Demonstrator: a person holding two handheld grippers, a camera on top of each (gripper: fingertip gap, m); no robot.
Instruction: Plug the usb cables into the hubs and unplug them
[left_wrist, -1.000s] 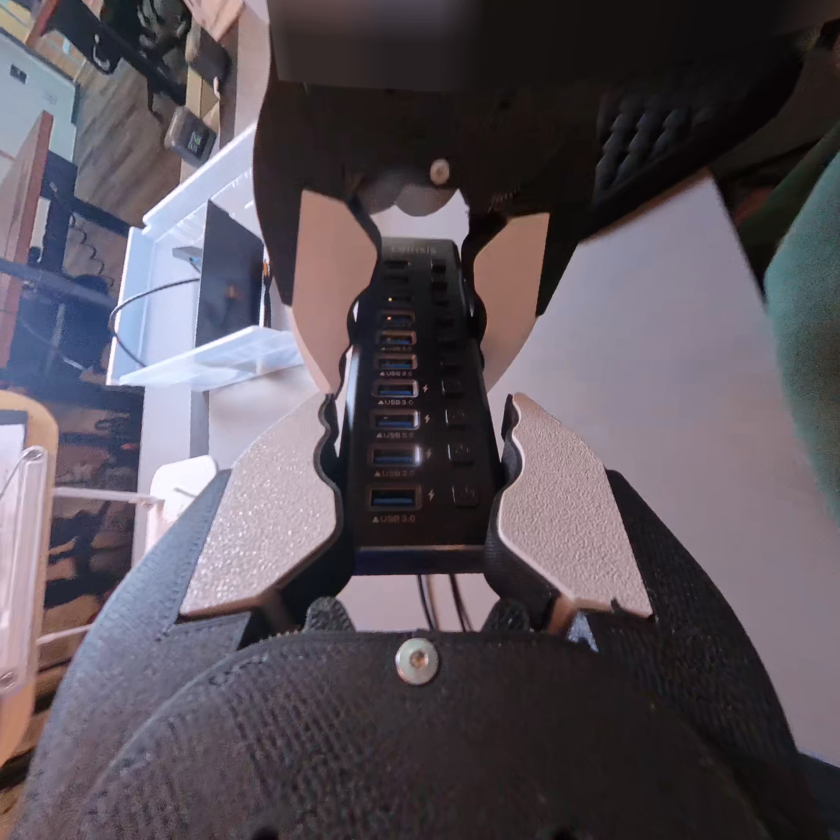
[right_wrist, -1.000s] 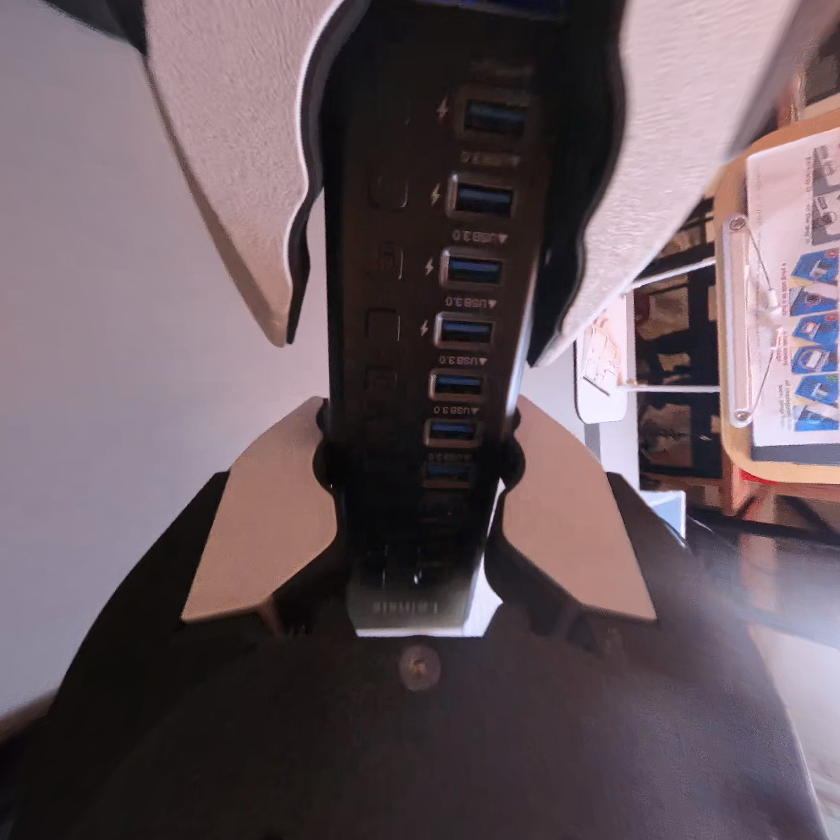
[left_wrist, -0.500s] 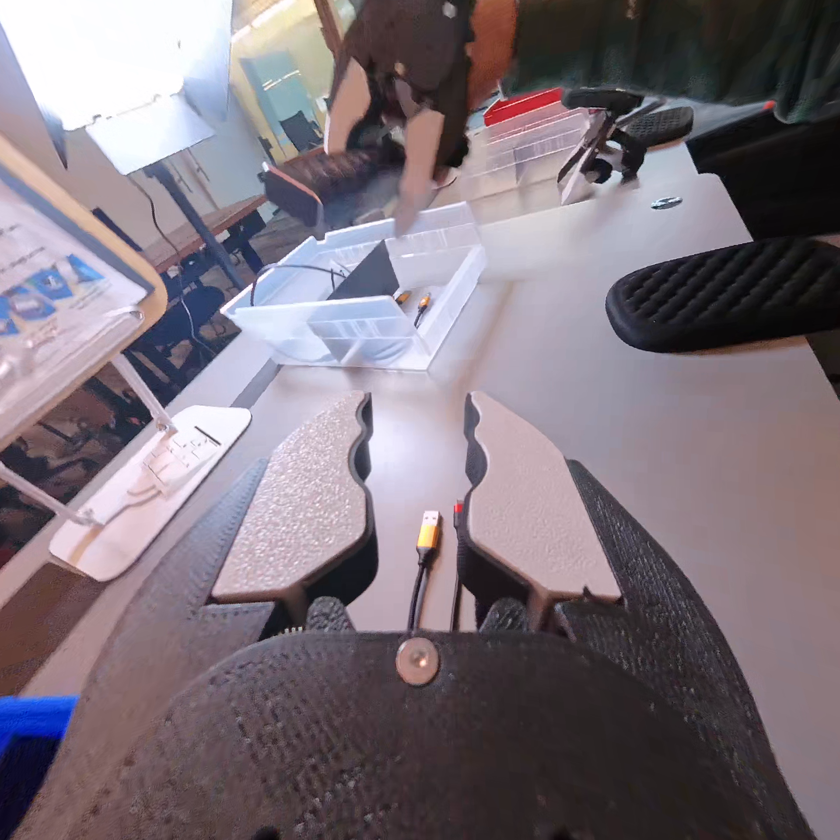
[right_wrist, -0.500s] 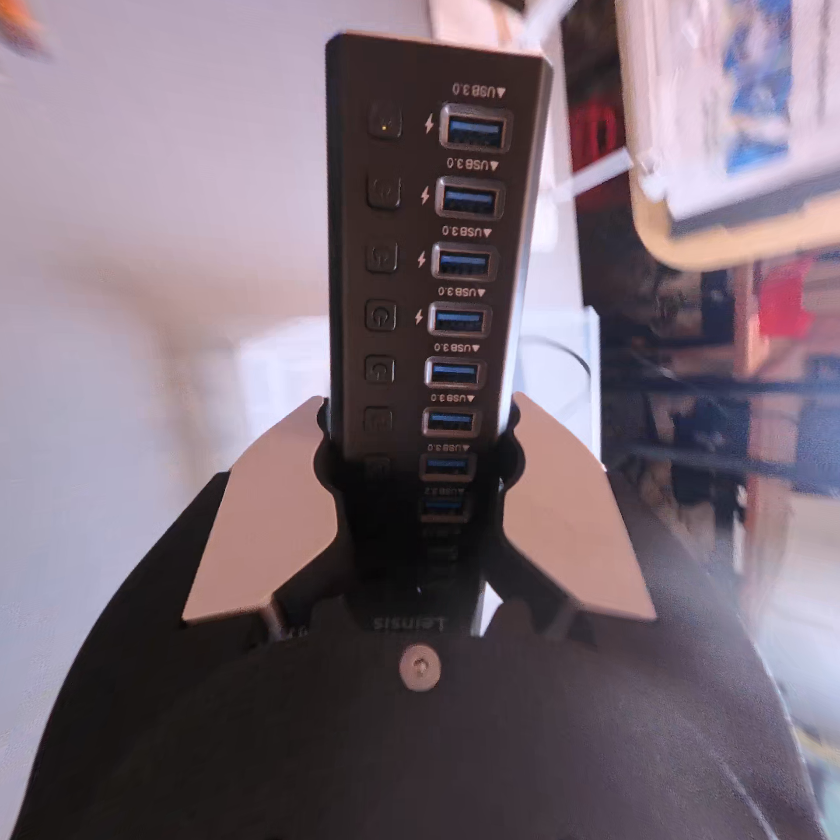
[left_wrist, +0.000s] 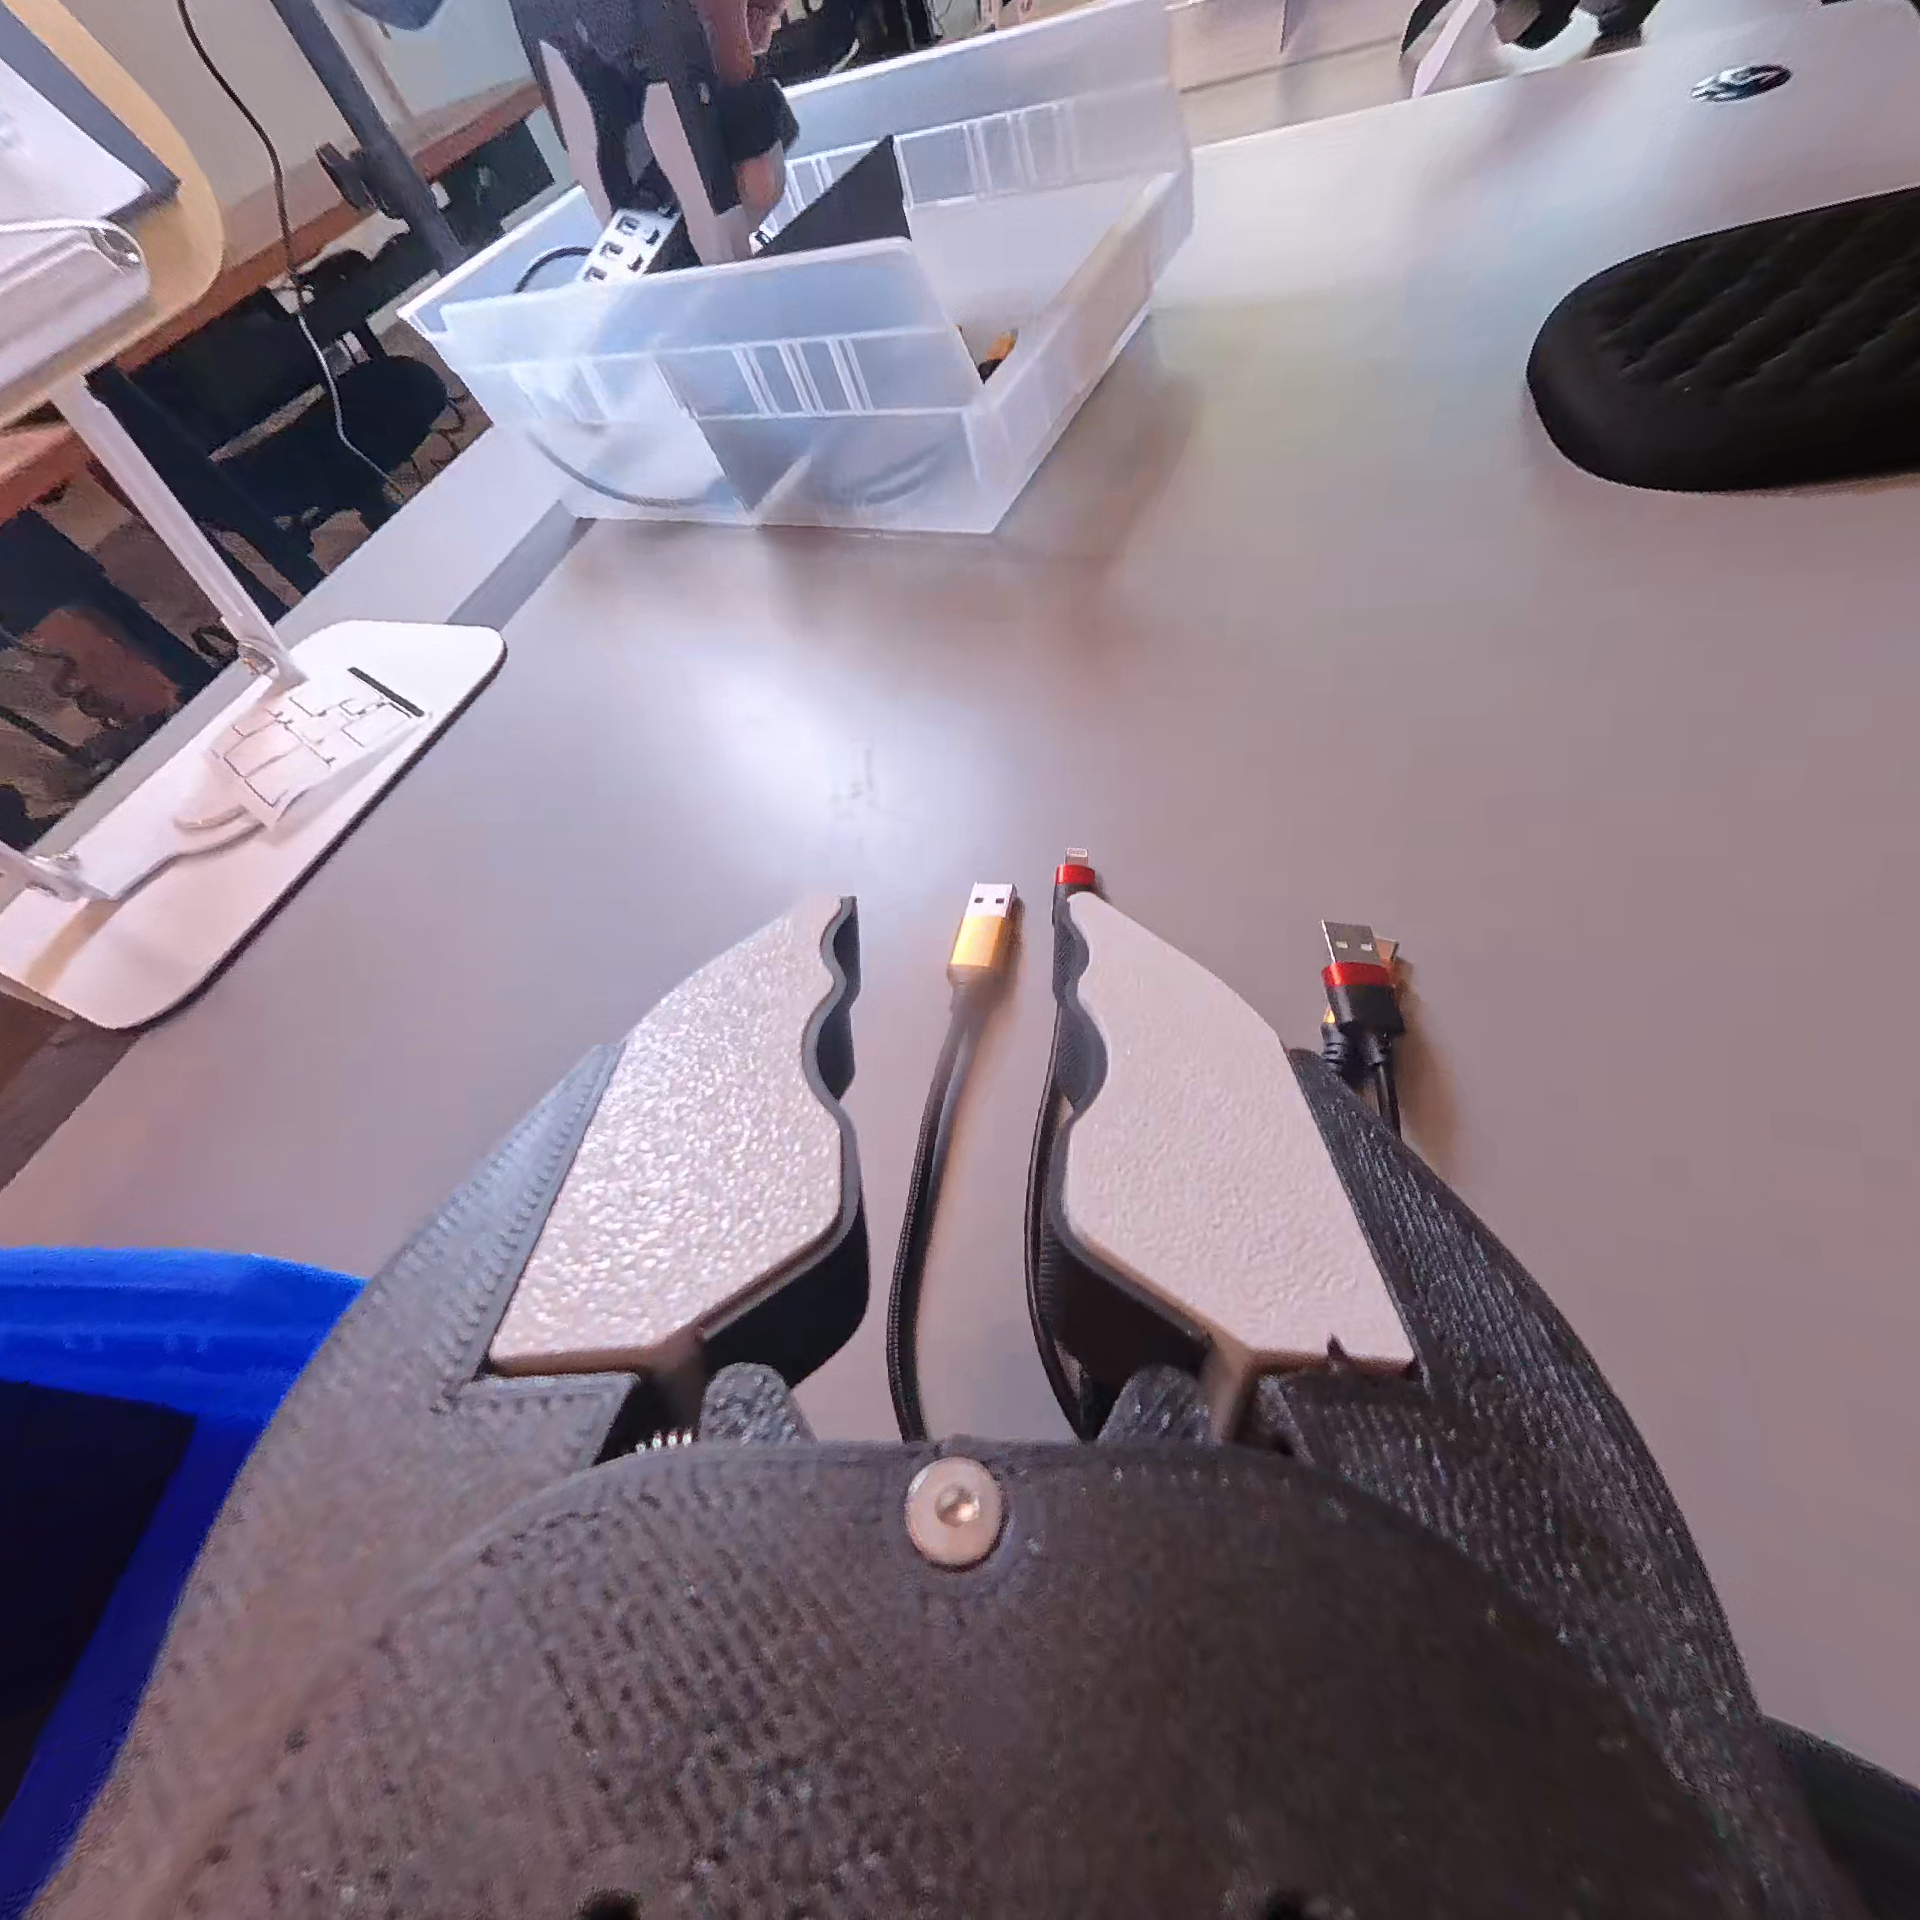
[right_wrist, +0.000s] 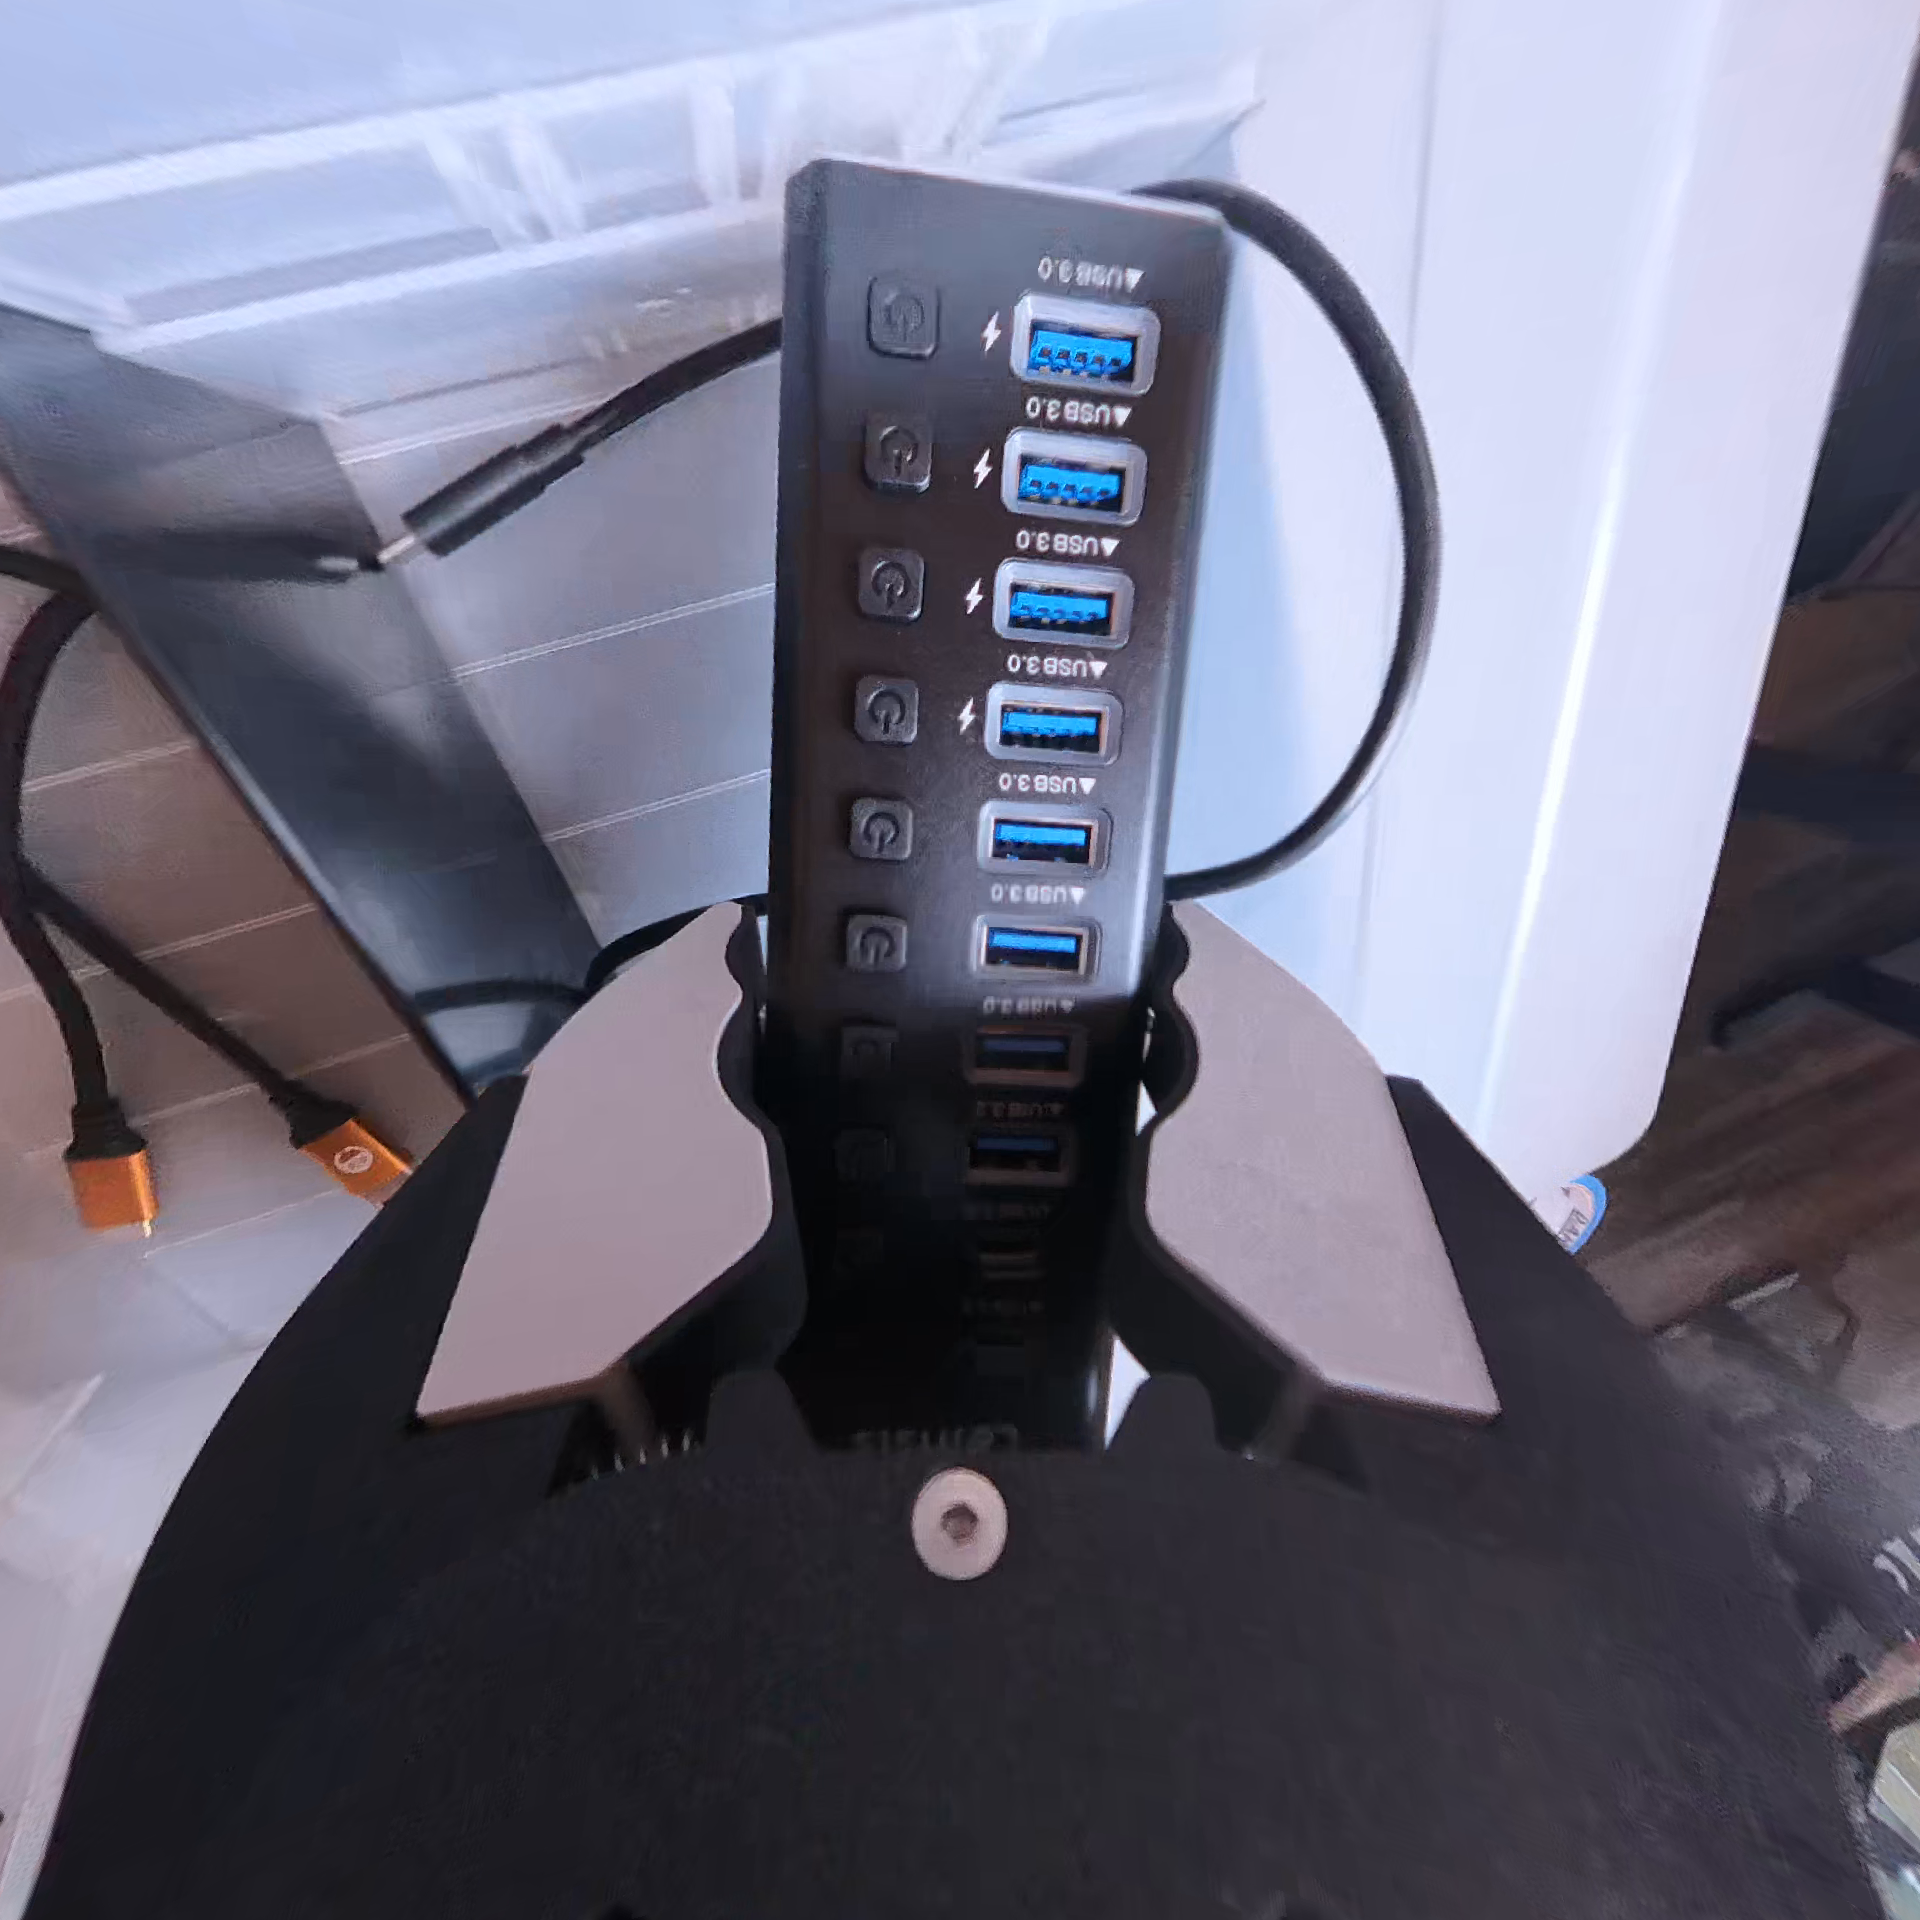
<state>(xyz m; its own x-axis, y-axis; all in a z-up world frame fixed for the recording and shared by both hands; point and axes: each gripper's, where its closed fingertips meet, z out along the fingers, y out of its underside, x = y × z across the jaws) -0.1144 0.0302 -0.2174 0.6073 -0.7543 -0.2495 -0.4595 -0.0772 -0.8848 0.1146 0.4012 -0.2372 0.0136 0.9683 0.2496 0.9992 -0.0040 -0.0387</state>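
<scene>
1. We find the left claw (left_wrist: 954, 914) released, its two grey fingers (left_wrist: 717, 1122) parted and low over the grey surface (left_wrist: 1351, 675), grasping nothing.
2. A gold-tipped USB cable (left_wrist: 977, 940) lies on the surface in the gap between those fingers, plug pointing to 12 o'clock; we see no contact with either finger.
3. A small red-collared plug (left_wrist: 1076, 864) shows just past the tip of the finger on the 3 o'clock side; its cord is hidden behind that finger.
4. A red-and-black USB plug (left_wrist: 1356, 977) lies on the surface just outside the same finger, at 3 o'clock of the gold one.
5. At 11 o'clock, well apart from the cables, stands a clear plastic bin (left_wrist: 831, 343) with dividers. The right claw shows there from afar, reaching down into it.
6. We find the right claw (right_wrist: 958, 935) clenched on a black multi-port hub (right_wrist: 997, 623), gripping its lower end by both long edges; the hub stands out toward 12 o'clock, its blue ports facing the camera.
7. A black cord (right_wrist: 1403, 582) loops from the hub's far end round its 3 o'clock side.
8. At 9 o'clock of the hub, two orange-tipped cable ends (right_wrist: 109, 1169) lie on the bin's pale floor.
9. No cable is seated in any visible port.
</scene>
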